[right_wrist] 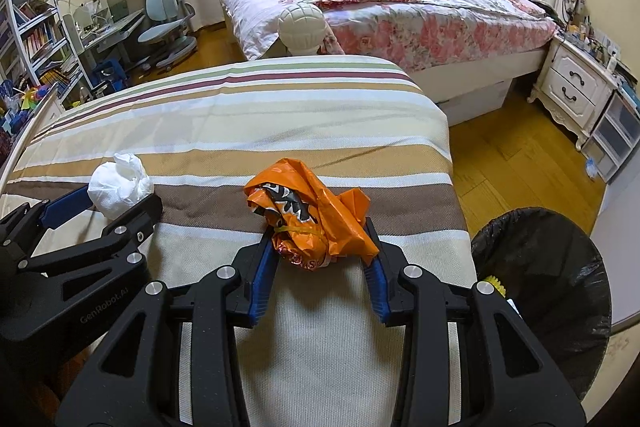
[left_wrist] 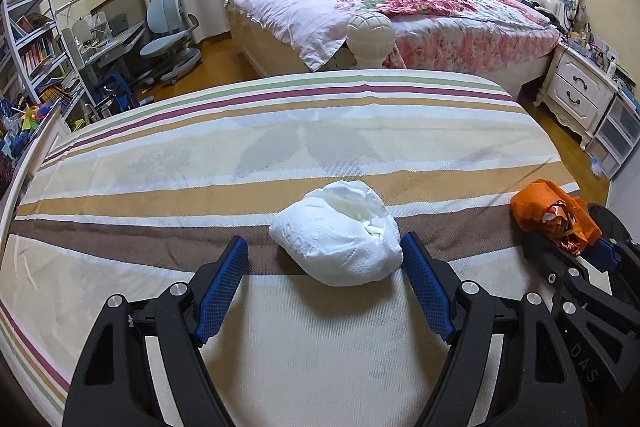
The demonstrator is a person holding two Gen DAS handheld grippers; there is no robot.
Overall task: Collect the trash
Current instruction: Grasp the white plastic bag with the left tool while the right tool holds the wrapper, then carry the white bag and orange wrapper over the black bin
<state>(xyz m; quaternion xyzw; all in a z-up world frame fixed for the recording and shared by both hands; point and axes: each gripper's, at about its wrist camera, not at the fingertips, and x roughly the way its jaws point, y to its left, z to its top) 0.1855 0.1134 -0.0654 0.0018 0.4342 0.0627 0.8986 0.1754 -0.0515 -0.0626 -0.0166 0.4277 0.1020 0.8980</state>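
A: Where is the trash?

B: On the striped bed cover (left_wrist: 280,147). The left claw (left_wrist: 324,259) is wide open around the crumpled white paper ball (left_wrist: 340,239), not squeezing it.

A: And the other one?

B: The right claw (right_wrist: 320,255) pinches the crinkly orange plastic wrapper (right_wrist: 312,215).

A: What might go wrong?

B: The light ball could roll away. The slippery wrapper could drop before the black-lined bin (right_wrist: 560,267).

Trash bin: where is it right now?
Right wrist view, lower right: the black-lined trash bin stands on the floor beside the striped bed, right of the orange wrapper.
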